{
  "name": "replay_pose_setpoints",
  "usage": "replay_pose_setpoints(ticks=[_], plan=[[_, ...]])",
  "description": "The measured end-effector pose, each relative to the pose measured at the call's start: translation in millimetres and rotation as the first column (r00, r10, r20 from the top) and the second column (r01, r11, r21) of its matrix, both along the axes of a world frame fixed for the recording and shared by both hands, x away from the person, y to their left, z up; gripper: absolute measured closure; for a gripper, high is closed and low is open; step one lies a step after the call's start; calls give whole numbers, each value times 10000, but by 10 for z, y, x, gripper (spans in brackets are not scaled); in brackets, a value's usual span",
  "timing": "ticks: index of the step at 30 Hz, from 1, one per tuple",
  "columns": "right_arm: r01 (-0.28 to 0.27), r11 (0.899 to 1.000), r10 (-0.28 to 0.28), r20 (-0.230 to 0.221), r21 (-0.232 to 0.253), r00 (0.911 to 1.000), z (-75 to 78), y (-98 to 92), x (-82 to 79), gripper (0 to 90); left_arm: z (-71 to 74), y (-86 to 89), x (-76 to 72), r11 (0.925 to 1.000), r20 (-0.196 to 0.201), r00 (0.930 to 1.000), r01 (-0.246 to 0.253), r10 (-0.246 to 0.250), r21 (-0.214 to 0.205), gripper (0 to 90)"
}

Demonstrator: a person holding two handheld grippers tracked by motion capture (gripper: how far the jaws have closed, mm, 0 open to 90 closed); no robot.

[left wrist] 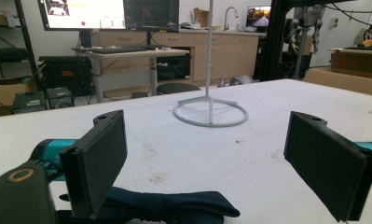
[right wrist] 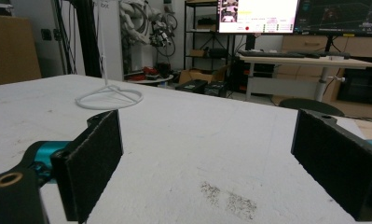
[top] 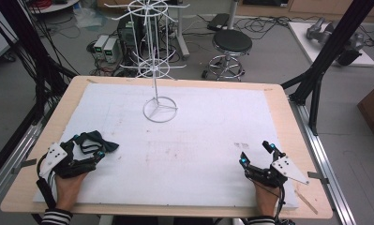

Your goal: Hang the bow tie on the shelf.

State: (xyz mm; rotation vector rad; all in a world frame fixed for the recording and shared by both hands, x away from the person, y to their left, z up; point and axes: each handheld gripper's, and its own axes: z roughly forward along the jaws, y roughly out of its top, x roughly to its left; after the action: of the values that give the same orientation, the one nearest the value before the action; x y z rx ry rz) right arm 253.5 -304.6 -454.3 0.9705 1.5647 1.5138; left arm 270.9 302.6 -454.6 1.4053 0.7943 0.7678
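High view: left tongs (top: 87,146), jaws apart, over dark bow tie (top: 93,140).

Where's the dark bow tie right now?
In the high view, the dark bow tie lies at the table's near left, under the open left gripper, well short of the white wire stand.

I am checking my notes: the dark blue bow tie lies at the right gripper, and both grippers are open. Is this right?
Not quite. The dark blue bow tie lies at the left gripper, as the high view and the left gripper view show. The right gripper has bare white table cover between its jaws. Both grippers are open.
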Motion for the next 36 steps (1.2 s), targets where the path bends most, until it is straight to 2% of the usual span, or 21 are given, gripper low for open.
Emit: replay_pose_setpoints(ticks=[18, 27, 28, 36], plan=[[86, 10000, -86, 21, -30, 10000, 1, 7, -2, 80, 2, -2, 0, 10000, 23, 10000, 30, -30, 40, 136], [104, 9999, -104, -16, -54, 9999, 2, 10, -3, 80, 15, -5, 28, 9998, -217, 9997, 128, -125, 159, 134], [105, 9999, -105, -5, -75, 9999, 2, 10, -3, 80, 29, 3, 28, 9993, -212, 9998, 51, -43, 358, 134], [93, 10000, -93, -37, -10, 10000, 1, 8, -3, 80, 163, 83, 33, 9998, -247, 9997, -75, 80, 187, 134]])
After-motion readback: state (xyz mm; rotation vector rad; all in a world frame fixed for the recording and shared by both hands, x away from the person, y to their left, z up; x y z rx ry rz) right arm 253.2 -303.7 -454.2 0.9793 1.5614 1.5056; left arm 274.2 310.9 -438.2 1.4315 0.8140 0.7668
